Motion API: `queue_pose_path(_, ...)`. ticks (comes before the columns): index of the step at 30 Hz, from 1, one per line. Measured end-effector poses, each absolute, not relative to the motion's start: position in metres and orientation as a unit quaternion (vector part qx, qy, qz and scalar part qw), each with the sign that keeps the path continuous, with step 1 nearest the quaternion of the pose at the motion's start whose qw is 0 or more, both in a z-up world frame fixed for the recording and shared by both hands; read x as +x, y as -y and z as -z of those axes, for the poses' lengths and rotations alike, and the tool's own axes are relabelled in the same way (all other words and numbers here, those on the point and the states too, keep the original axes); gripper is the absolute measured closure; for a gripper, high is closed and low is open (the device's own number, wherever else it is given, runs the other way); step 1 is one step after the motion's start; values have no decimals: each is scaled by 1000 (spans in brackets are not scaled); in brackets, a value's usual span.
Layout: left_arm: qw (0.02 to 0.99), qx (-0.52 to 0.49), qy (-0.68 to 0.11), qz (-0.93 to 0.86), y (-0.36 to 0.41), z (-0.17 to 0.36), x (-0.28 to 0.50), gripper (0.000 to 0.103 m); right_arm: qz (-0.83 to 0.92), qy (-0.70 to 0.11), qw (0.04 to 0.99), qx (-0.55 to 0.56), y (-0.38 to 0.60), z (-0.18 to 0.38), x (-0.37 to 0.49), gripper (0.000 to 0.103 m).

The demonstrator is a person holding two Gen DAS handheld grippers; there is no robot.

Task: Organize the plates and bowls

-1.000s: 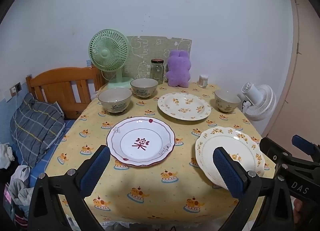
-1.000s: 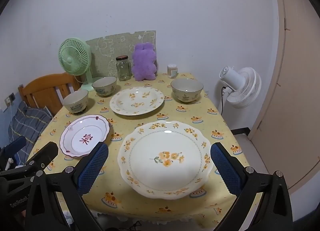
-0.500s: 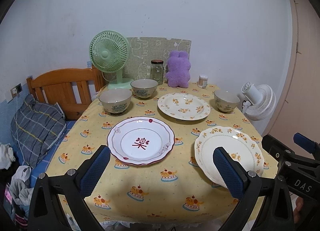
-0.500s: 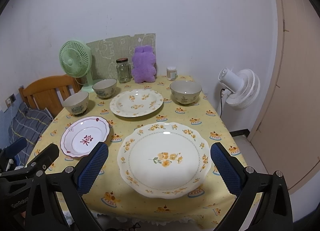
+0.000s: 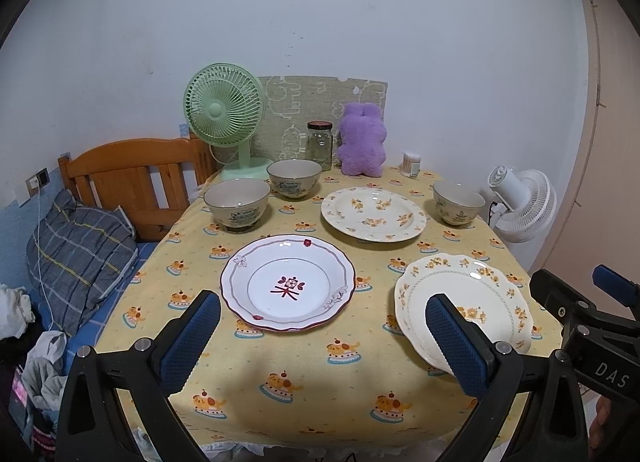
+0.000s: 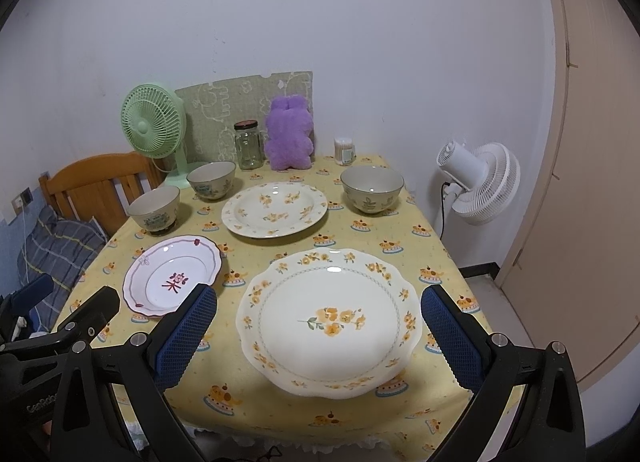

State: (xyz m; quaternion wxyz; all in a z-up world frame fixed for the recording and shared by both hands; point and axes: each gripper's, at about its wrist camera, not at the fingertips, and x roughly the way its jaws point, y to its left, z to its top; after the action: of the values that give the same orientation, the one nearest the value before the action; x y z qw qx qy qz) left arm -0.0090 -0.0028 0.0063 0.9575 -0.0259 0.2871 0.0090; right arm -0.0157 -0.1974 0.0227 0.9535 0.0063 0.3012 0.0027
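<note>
From the left wrist view, the left gripper (image 5: 322, 336) hangs with its blue pads wide apart over the near table edge, the red-trimmed plate (image 5: 287, 282) lying ahead between them, three bowls and a flowered plate (image 5: 373, 213) further back. From the right wrist view, the right gripper (image 6: 318, 336) is likewise spread and empty, the scalloped yellow-flower plate (image 6: 329, 322) flat on the yellow tablecloth (image 6: 424, 246) between its fingers.

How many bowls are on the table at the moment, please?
3. One bowl near the table's left edge, a second bowl just behind it by the green fan, and a third bowl on the right side. None appears hidden.
</note>
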Motion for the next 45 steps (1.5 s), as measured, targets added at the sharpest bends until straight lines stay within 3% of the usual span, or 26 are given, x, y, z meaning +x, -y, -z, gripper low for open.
queue_pose_path(45, 958, -27, -287, -9, 0, -1, -6, 2, -4, -304, 953, 7, 197, -17, -14, 0)
